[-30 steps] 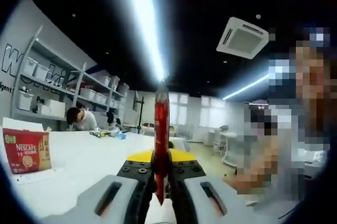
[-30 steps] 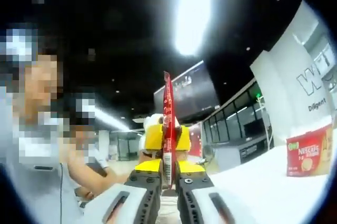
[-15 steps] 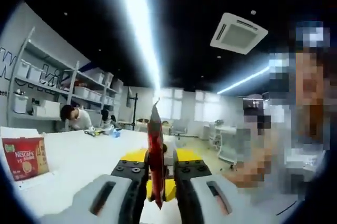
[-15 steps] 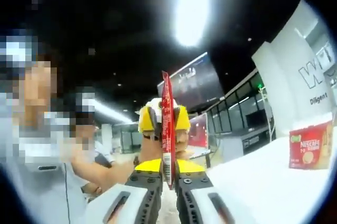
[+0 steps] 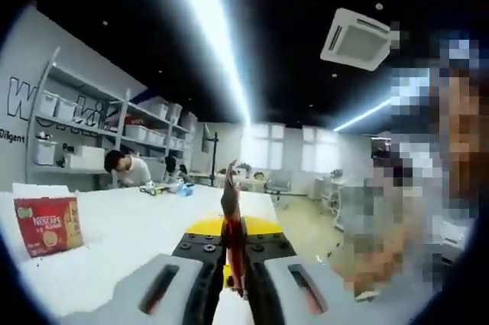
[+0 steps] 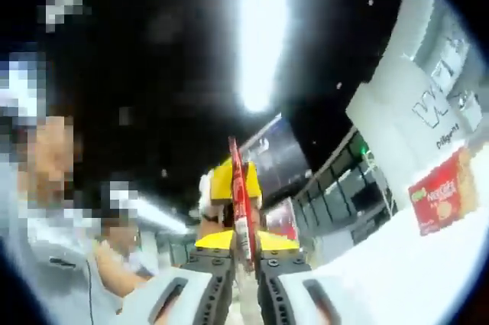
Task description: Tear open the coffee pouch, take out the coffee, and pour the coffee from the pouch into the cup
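Both grippers were raised toward the ceiling, facing each other. The left gripper (image 5: 231,264) pinched a thin, glossy red foil coffee pouch (image 5: 230,210) edge-on; the right gripper (image 6: 244,252) clamped the same pouch (image 6: 239,191). A red cardboard Nescafe box (image 5: 49,223) stood on the smooth white table (image 5: 130,233).
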`<state>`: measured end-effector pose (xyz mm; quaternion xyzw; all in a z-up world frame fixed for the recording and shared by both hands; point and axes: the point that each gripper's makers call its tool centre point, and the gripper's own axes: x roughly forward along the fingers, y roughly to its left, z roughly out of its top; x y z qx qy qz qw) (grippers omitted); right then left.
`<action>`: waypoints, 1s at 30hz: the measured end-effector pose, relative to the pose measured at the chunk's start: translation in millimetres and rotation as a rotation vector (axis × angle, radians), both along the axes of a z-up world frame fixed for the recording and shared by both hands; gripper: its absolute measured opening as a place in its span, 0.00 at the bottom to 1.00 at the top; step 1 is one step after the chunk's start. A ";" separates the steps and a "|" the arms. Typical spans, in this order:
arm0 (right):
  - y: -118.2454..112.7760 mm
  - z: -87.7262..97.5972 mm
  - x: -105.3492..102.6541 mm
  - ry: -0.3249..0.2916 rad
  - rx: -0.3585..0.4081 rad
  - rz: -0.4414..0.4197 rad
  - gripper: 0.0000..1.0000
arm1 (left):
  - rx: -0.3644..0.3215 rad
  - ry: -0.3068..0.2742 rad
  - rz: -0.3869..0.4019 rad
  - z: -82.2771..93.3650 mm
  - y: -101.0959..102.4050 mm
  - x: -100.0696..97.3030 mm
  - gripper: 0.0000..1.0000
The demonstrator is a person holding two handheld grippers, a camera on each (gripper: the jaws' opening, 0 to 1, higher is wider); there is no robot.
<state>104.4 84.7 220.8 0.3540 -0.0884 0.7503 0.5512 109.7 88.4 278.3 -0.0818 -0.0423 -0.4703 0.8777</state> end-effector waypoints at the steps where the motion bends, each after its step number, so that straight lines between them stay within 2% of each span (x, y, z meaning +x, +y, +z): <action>1: -6.4 2.9 5.1 0.066 0.075 -0.002 0.12 | 0.000 -0.004 0.004 1.2 -0.7 1.5 0.09; 4: -16.7 7.2 12.0 0.154 0.203 -0.010 0.13 | -0.015 -0.010 0.014 3.8 -2.6 6.8 0.09; 7: -20.0 10.8 16.3 0.190 0.263 -0.028 0.13 | -0.035 0.002 0.019 4.5 -3.2 11.7 0.09; 12: -20.4 18.7 13.1 0.225 0.357 0.002 0.18 | -0.055 0.001 0.014 4.6 -3.5 12.7 0.09; 15: -7.4 20.1 -6.9 0.208 0.353 0.001 0.21 | -0.060 0.004 0.019 3.7 -1.4 14.3 0.09; 19: -4.8 18.0 -8.6 0.204 0.356 -0.033 0.18 | -0.062 0.006 0.026 0.9 0.8 14.7 0.09; 22: -3.4 19.6 -8.0 0.207 0.365 -0.029 0.18 | -0.073 0.002 0.027 1.1 -0.1 13.2 0.09; 25: -0.8 24.3 -15.4 0.185 0.365 -0.021 0.18 | -0.063 0.007 0.017 -2.7 -4.8 11.8 0.09; 30: -7.8 28.9 -6.7 0.189 0.402 -0.034 0.16 | -0.060 0.012 0.013 -6.4 -7.0 11.4 0.09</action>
